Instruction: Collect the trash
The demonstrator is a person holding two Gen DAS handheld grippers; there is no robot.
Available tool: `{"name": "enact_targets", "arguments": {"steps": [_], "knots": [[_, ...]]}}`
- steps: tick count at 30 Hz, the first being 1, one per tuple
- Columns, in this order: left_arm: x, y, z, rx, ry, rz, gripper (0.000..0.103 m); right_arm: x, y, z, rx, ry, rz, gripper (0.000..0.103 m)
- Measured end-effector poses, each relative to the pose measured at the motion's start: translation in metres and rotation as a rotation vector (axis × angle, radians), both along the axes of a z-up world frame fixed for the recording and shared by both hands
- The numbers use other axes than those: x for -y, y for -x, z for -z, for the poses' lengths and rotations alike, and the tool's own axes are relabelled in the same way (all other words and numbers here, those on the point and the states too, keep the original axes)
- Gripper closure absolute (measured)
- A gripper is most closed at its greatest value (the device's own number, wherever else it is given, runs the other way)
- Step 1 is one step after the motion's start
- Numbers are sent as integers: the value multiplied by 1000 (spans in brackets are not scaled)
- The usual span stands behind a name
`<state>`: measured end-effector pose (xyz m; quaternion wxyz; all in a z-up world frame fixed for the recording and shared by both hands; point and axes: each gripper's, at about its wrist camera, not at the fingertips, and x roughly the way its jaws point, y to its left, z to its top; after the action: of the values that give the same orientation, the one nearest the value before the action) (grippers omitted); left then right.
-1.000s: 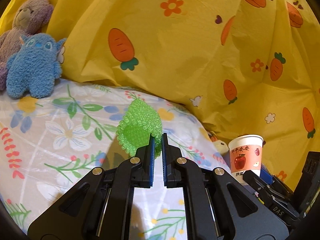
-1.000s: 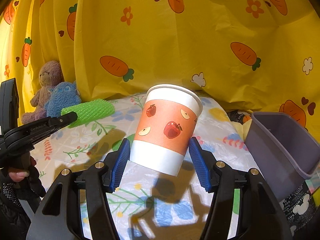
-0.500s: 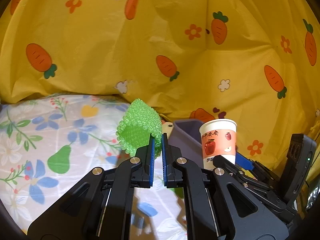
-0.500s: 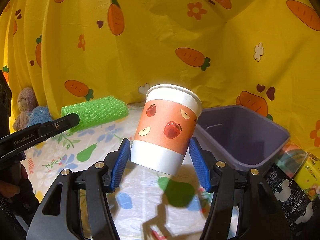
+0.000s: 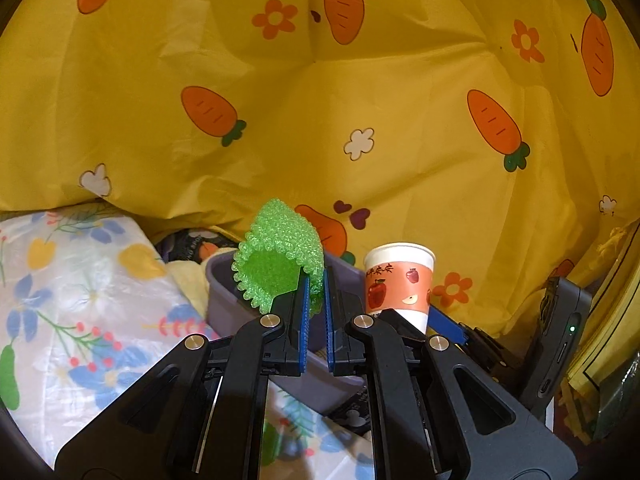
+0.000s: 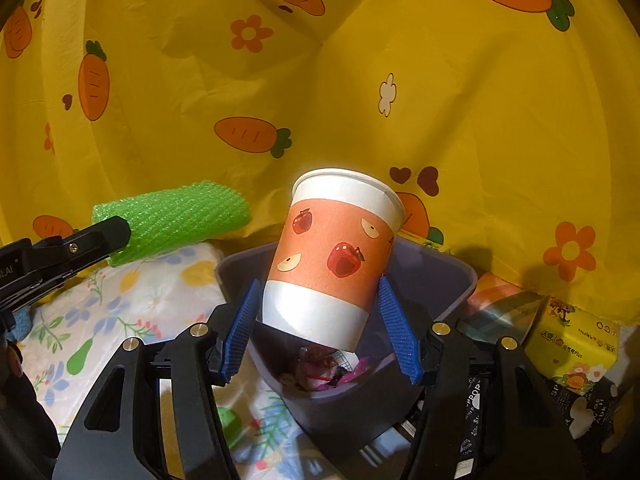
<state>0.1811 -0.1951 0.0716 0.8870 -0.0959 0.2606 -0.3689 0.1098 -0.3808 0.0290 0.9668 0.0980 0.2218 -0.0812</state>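
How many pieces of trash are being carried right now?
2. A green foam sleeve is pinched in the left gripper, and a paper cup sits in the right gripper, above the bin.

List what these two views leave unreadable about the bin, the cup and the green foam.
- Bin contents: right wrist view, the cup covers most of the inside; only some scraps show.
- Bin in left wrist view: largely behind the foam and jaws.
- Cup's inside: rim faces away in both views.
- Foam's gripped end: hidden between the jaws.
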Motion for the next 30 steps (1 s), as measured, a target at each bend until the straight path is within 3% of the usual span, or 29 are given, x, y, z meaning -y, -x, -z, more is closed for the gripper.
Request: {"name": "enact_targets", "arguments": {"steps": [17, 19, 20, 24, 30], "knots": [[54, -34, 46, -116, -19, 110, 97, 15, -29, 29, -95, 13, 22, 42], [56, -33, 48, -108, -43, 101, 88, 16, -31, 31, -100, 15, 18, 39], [56, -32, 48, -99, -52, 94, 78, 16, -31, 32, -101, 18, 22, 34], [47, -31, 48, -84, -59, 25, 38, 16, -32, 35, -107, 21, 24, 33], [21, -30, 48, -68, -78, -92, 24, 14, -28, 33, -105, 44, 42, 26]]}}
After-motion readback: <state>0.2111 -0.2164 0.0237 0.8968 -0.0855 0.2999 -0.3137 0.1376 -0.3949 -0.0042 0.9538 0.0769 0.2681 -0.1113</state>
